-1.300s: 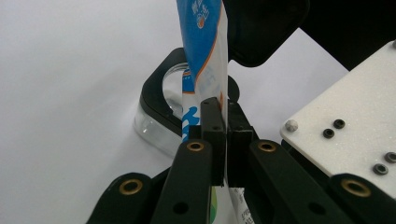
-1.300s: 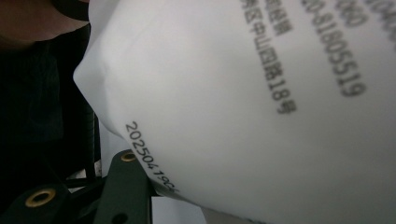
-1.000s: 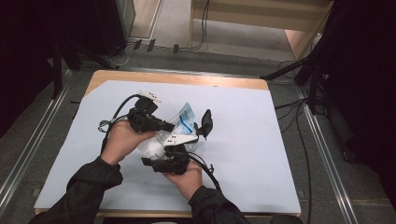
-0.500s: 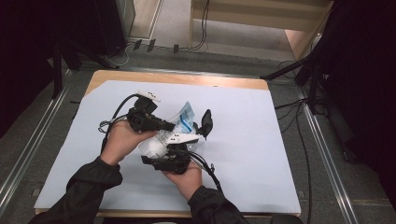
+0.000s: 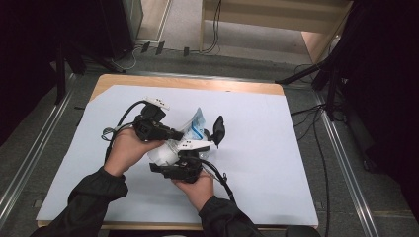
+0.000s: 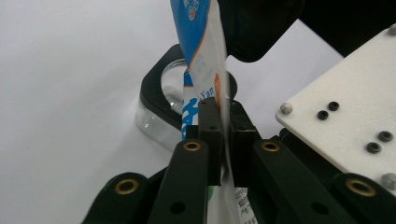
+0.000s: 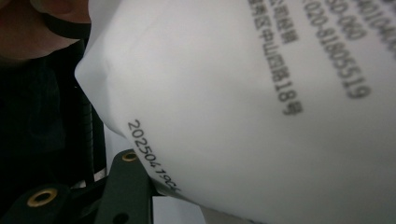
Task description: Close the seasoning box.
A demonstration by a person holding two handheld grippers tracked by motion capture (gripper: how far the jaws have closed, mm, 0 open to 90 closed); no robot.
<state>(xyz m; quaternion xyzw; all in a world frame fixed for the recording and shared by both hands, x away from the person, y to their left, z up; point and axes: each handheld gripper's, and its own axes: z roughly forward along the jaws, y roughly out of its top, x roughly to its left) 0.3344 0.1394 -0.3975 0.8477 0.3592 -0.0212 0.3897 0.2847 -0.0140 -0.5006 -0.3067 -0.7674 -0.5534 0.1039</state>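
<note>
A white and blue printed packet (image 5: 194, 126) is held up between both hands above the middle of the table. My left gripper (image 5: 174, 134) is shut on its thin edge, and the pads (image 6: 211, 122) pinch the blue-lettered film of the packet (image 6: 201, 46). My right gripper (image 5: 181, 159) sits just below and in front of it, under the white lower part. There the packet (image 7: 257, 102) lies close over the jaws with its printed back and date code showing. One black jaw arm (image 7: 122, 186) stands out to the left, and the fingertips are hidden.
A clear container with a black rim (image 6: 159, 88) sits just behind the packet, seen as a dark shape (image 5: 217, 129) in the high view. The right gripper's white plate (image 6: 345, 102) is close on the right. The table wears a pale blue sheet (image 5: 276, 148).
</note>
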